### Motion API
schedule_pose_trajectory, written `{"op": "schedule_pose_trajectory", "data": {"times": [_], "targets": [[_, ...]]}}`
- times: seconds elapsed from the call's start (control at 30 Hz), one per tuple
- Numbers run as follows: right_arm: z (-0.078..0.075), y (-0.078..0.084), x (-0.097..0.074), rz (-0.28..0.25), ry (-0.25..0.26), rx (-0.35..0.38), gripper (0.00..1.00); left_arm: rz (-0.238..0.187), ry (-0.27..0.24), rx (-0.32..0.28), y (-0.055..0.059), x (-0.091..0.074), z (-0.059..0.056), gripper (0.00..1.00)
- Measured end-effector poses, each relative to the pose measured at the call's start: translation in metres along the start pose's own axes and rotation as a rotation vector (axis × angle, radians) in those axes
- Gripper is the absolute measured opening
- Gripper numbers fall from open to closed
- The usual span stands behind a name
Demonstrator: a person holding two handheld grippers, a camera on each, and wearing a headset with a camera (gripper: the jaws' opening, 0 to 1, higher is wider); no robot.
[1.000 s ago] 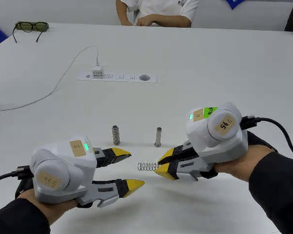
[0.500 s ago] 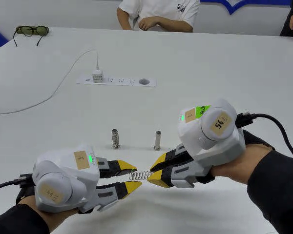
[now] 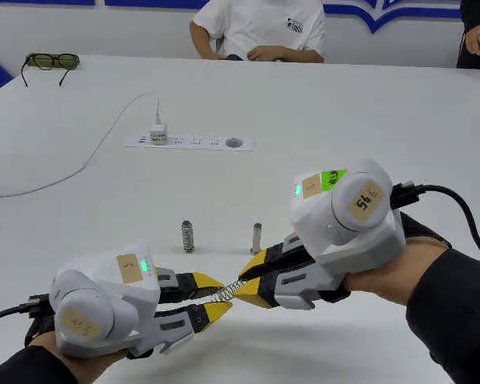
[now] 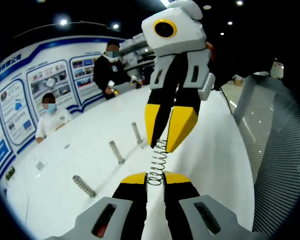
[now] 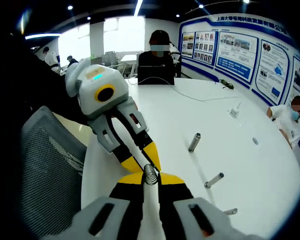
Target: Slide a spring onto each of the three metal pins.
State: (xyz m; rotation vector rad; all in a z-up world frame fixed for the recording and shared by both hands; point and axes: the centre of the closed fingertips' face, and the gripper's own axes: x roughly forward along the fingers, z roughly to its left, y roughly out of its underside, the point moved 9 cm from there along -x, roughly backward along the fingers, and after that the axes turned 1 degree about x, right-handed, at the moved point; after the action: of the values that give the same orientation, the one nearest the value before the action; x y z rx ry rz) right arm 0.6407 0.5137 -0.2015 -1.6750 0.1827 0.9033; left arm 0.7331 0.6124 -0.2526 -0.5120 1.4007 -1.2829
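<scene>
Metal spring (image 3: 226, 293) (both ends hidden)

A white tabletop (image 3: 368, 120) spans the frame. Dark glasses (image 3: 52, 60) lie at upper left. A power strip (image 3: 200, 142) sits upper centre, and its cable (image 3: 88, 160) trails off the left edge. At mid-frame stand a spring-covered pin (image 3: 188, 237) and, to its right, a bare pin (image 3: 257, 238). The left gripper view shows a third pin (image 4: 136, 134) beyond them.

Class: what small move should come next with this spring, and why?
Probably the right gripper should let go. Both it and the left gripper are shut on opposite ends of the thin coiled metal spring, so no end is free to slip over the bare upright metal pin.
</scene>
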Motion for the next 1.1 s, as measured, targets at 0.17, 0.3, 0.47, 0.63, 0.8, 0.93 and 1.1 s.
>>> {"op": "schedule_pose_trajectory", "data": {"times": [0.17,0.3,0.47,0.63,0.8,0.93,1.1], "targets": [[0.002,-0.006,0.000,-0.024,0.003,-0.011,0.12,-0.009,0.010,-0.036,0.000,0.000,-0.002,0.11],[0.003,-0.010,0.001,-0.045,0.006,-0.021,0.12,-0.026,0.011,-0.083,-0.002,0.000,-0.002,0.11],[0.002,-0.015,0.001,-0.072,0.013,-0.024,0.12,-0.056,0.007,-0.142,-0.001,0.000,0.000,0.10],[0.001,-0.017,0.002,-0.082,0.015,-0.014,0.18,-0.071,0.004,-0.171,-0.001,0.000,0.000,0.10],[0.000,-0.016,0.002,-0.085,0.023,-0.007,0.18,-0.097,0.005,-0.209,-0.002,-0.001,0.001,0.10],[-0.001,-0.015,0.001,-0.094,0.027,0.010,0.16,-0.121,0.003,-0.234,-0.004,-0.001,0.002,0.10],[-0.003,-0.016,0.000,-0.109,0.029,0.026,0.13,-0.133,0.002,-0.240,-0.006,-0.001,0.002,0.10]]}}
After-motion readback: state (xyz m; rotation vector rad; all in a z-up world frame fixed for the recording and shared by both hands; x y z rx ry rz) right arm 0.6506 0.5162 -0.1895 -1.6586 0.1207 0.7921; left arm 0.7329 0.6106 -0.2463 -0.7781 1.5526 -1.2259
